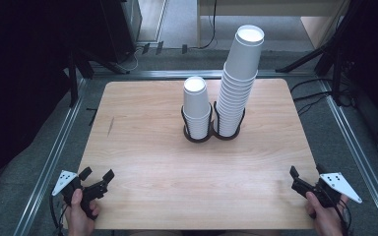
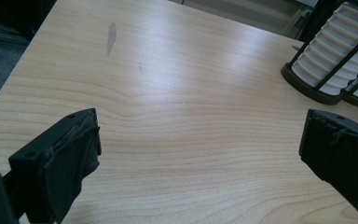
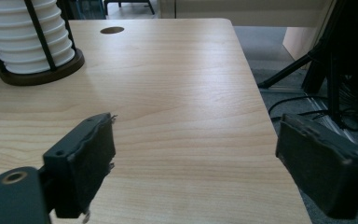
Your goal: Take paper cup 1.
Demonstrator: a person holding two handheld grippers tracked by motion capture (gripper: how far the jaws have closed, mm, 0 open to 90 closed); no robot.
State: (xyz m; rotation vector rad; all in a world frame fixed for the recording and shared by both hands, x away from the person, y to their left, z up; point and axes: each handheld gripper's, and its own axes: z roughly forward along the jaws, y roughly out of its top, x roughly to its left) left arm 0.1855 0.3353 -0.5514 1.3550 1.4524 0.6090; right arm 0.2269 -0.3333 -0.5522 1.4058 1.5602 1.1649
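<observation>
Two stacks of white paper cups stand in black wire holders at the middle back of the wooden table (image 1: 142, 147). The short stack (image 1: 196, 105) is on the left, the tall stack (image 1: 238, 73) on the right and leaning a little to the right. My left gripper (image 1: 97, 174) rests open at the front left corner, held by a hand, nothing between its jaws. My right gripper (image 1: 306, 172) is open at the front right edge. The left gripper view shows a holder's base with cups (image 2: 328, 70) far right. In the right gripper view a holder (image 3: 32, 51) stands at top left.
A metal frame rail (image 1: 59, 147) runs along the table's left side and another along the right. Black tripod legs and cables (image 1: 325, 93) lie on the floor to the right. A dark streak (image 1: 111, 126) marks the table's left part.
</observation>
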